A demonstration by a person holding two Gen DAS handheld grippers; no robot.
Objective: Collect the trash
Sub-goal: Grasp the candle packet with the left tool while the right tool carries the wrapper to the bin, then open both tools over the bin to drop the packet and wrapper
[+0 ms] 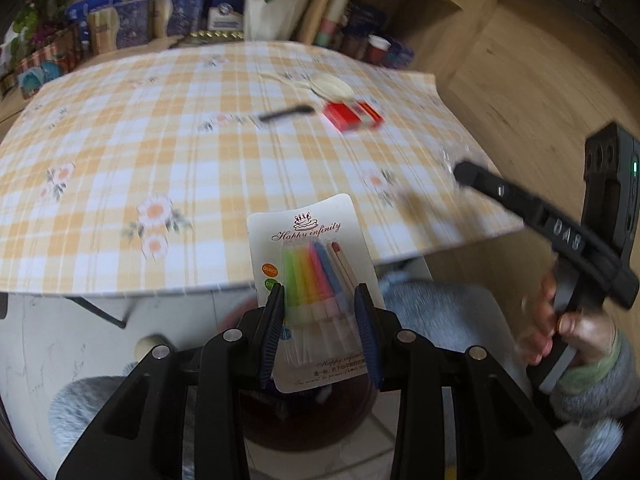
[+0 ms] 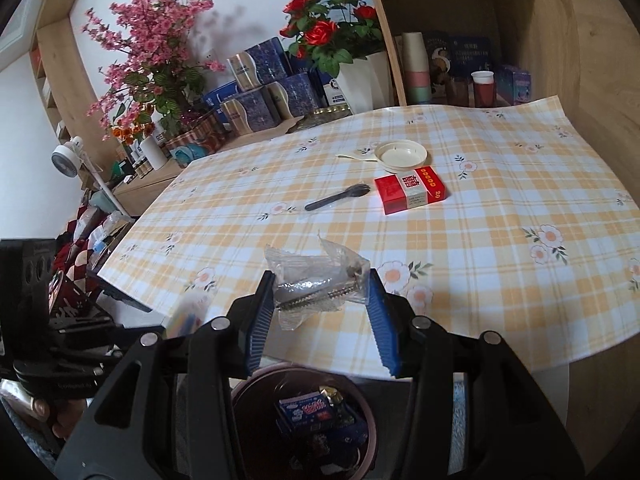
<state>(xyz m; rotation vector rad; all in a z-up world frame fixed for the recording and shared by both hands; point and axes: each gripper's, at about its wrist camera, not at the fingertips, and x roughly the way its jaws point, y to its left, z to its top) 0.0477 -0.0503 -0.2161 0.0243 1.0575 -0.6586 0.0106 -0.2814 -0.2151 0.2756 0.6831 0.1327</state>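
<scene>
My left gripper (image 1: 319,300) is shut on a carded pack of coloured birthday candles (image 1: 314,276), held off the near table edge above a dark round bin (image 1: 308,420). My right gripper (image 2: 322,286) is shut on a clear plastic bag of screws (image 2: 316,280), over the near table edge. The same bin (image 2: 304,420) sits below it and holds a blue wrapper and other trash. On the checked tablecloth (image 2: 500,208) lie a red cigarette box (image 2: 410,193), a black plastic fork (image 2: 334,197), and a white lid (image 2: 402,155) with a white spoon.
Shelves behind the table hold red roses in a white pot (image 2: 360,76), pink blossoms (image 2: 152,52), blue boxes and cups. A small white fan (image 2: 66,158) stands at the left. The right gripper shows at the right of the left wrist view (image 1: 560,224).
</scene>
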